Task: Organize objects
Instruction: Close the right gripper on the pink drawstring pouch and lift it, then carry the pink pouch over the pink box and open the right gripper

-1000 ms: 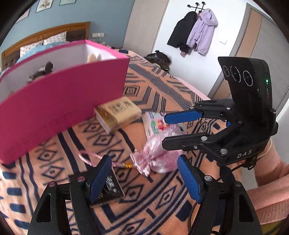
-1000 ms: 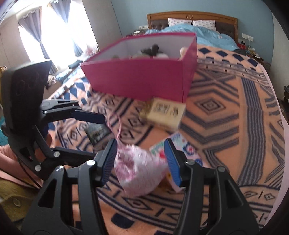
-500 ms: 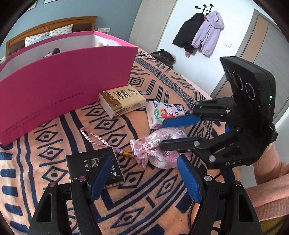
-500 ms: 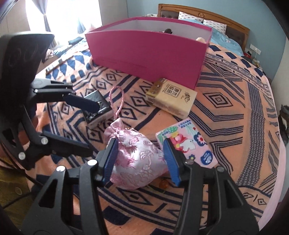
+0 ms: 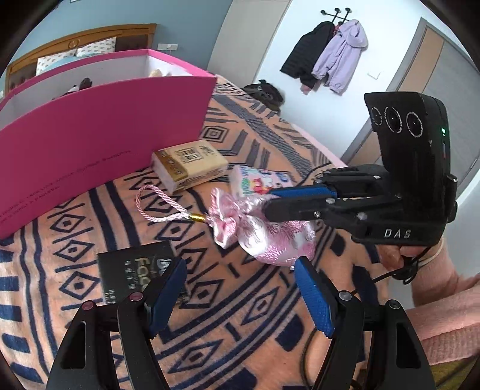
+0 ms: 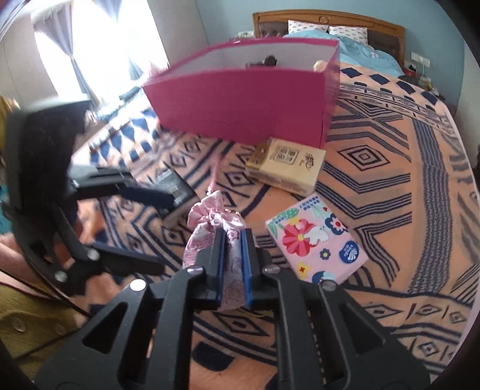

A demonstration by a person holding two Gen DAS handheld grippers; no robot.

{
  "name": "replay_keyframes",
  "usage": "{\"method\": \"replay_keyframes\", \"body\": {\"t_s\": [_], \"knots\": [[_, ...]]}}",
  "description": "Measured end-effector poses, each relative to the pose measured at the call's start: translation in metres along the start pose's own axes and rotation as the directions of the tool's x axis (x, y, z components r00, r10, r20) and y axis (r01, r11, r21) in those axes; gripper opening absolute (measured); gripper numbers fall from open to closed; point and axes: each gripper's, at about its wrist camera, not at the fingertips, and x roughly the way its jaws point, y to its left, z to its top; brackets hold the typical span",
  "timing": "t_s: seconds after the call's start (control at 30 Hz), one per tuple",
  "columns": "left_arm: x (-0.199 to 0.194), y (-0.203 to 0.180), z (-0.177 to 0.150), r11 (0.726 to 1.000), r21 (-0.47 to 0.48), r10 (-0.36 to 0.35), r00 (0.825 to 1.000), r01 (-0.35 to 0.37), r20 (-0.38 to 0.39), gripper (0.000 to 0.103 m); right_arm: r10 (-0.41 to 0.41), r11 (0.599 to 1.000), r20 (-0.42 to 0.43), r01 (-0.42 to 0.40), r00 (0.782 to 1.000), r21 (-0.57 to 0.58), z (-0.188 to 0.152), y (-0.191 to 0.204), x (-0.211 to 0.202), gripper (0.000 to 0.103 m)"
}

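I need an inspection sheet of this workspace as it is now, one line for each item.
Surface: bed with an orange and navy patterned blanket.
Job's things: pink satin pouch with cord; beige tissue pack; floral tissue pack; black booklet; pink box with items inside.
Clutter: nothing seen.
Grippers: right gripper shut on the pouch; left gripper open, holding nothing.
Cables: black cable near the right hand.
Surroundings: jackets on a wall hook, headboard, curtained window.
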Motion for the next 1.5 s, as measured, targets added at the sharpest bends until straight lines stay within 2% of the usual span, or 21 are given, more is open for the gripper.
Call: {"method": "replay_keyframes", "body": {"t_s": [0.03, 0.2, 0.47, 0.6, 0.9, 1.5], "knots": [[-0.001, -0.001, 0.001, 1.000, 0.001, -0.010, 1.000, 0.010, 0.001, 0.075, 0.019, 1.000, 0.021, -0.019, 1.000, 0.019, 0.001, -0.001, -0.005, 0.012], [-0.006, -0.003, 0.008, 0.997, -0.020, -0.078, 0.997, 0.079, 0.013, 0.061, 0.052, 0.997, 0.098, -0.058, 0.994, 0.056, 0.009, 0.001, -0.018, 0.012], [-0.018, -0.003, 0.019, 0.995, -0.010, -0.098, 0.994, 0.099, 0.050, 0.045, 0.065, 0.995, 0.146, -0.075, 0.987, 0.065, 0.021, 0.006, -0.021, 0.012], [-0.025, -0.006, 0.026, 0.995, 0.014, -0.101, 0.993, 0.100, 0.067, 0.044, 0.074, 0.995, 0.162, -0.084, 0.984, 0.060, 0.026, 0.009, -0.022, 0.012], [-0.047, -0.009, 0.054, 0.996, 0.076, -0.056, 0.990, 0.046, 0.127, 0.044, 0.076, 0.996, 0.235, -0.086, 0.969, 0.033, 0.047, 0.016, -0.036, 0.012], [-0.079, 0.018, 0.119, 0.993, 0.102, 0.028, 0.974, -0.052, 0.223, 0.044, 0.087, 0.996, 0.351, -0.081, 0.932, -0.031, 0.126, 0.013, -0.046, 0.012]]}}
